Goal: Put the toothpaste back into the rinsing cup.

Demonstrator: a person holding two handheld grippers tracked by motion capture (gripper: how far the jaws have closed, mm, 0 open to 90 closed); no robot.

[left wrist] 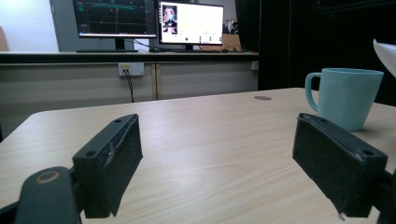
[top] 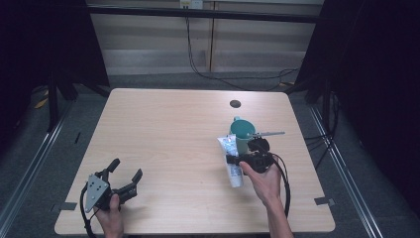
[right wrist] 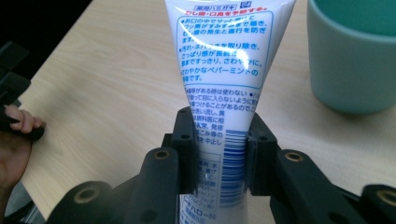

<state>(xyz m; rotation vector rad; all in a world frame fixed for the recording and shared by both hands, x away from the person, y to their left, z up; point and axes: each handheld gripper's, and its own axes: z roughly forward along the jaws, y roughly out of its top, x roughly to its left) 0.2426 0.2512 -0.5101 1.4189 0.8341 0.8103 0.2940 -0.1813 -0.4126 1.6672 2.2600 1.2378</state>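
The right gripper [right wrist: 219,154] pinched the white tube [right wrist: 224,60] just beside the green mug [right wrist: 355,60] — probably going in next (left gripper [top: 126,174] spread wide, idle).

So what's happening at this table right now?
A person works with a claw in each hand. The right claw is shut on a white toothpaste tube, gripping it near one end, right beside a teal mug on the wooden table. A thin stick-like item, too small to identify, rests across the mug's rim. The left claw sits open near the table's front left, with nothing between its jaws.
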